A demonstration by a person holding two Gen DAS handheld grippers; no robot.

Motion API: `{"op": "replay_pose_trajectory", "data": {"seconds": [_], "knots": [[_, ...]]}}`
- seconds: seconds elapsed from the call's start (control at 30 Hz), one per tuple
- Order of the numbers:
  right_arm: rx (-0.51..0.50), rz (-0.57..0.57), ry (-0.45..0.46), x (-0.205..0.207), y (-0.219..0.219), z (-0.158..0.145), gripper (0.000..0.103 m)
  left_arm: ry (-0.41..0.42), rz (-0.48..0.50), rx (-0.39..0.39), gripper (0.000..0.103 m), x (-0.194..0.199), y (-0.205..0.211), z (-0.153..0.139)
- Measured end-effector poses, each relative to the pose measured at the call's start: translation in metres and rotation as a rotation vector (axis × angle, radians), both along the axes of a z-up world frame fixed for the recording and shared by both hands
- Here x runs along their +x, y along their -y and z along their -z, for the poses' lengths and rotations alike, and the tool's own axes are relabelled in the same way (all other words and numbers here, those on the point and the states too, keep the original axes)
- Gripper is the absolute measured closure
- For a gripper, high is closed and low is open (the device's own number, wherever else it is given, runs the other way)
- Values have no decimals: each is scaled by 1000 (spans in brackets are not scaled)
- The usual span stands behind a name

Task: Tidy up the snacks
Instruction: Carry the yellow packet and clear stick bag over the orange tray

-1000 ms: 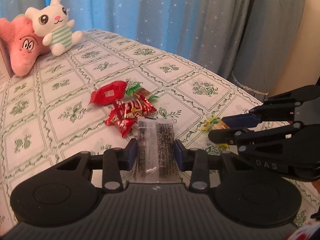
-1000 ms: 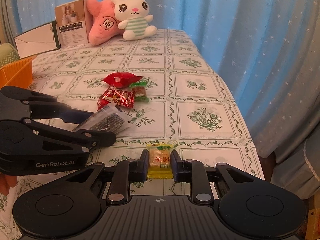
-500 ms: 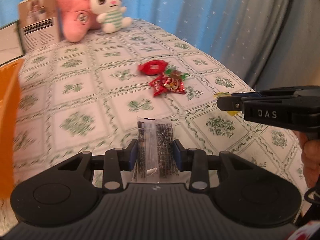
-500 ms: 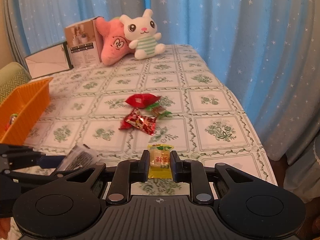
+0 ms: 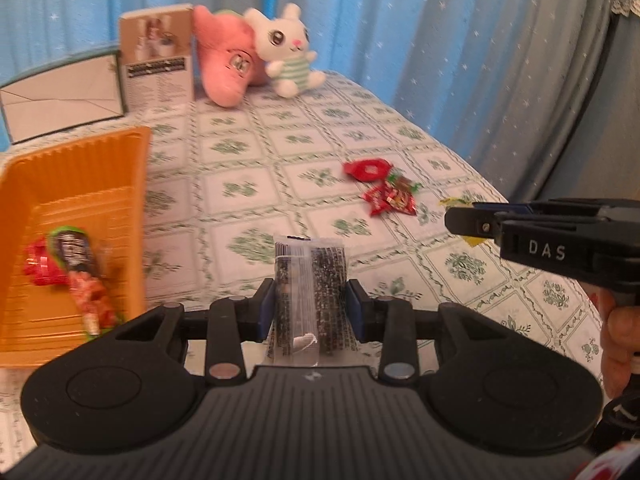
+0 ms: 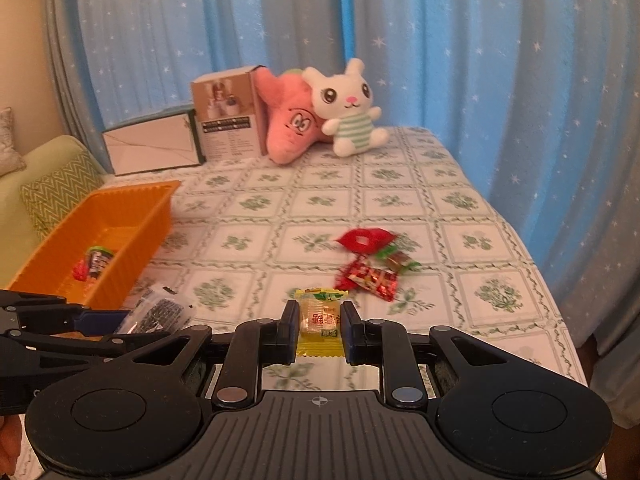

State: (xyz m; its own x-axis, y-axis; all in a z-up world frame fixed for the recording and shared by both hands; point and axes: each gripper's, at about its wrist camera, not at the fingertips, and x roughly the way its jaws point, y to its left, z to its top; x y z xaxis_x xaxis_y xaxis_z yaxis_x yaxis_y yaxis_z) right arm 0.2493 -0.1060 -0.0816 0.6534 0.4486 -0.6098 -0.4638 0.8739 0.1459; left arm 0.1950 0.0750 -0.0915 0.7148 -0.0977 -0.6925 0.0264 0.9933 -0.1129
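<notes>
The left hand-held gripper (image 5: pixel 311 310), clamped on a clear packet of dark seaweed strips (image 5: pixel 310 280), is nearer the orange plastic basket (image 5: pixel 136 168) lying to its left than the right hand-held gripper (image 6: pixel 319 326), pinching a yellow wrapped candy (image 6: pixel 320 320).

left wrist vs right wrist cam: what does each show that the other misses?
Only left wrist: the person's hand under the right gripper.
Only right wrist: the green sofa with its zigzag cushion, and the front of the yellow candy the right gripper clamps.
Both: the orange bin holding snacks, the red wrappers on the tablecloth, the plush toys, and the dark seaweed packet in the left gripper.
</notes>
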Motion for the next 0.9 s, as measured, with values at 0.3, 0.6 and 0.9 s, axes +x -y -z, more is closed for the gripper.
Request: {"op": "replay_pose_trajectory", "data": {"seconds": [0.3, 0.6, 0.9], "knots": [[50, -88, 38, -15, -49, -21, 81, 40, -78, 14, 69, -26, -41, -32], [79, -158, 47, -27, -97, -31, 81, 55, -142, 28, 69, -51, -83, -49], [74, -223, 52, -39, -135, -33, 81, 63, -198, 32, 69, -70, -116, -55]]}}
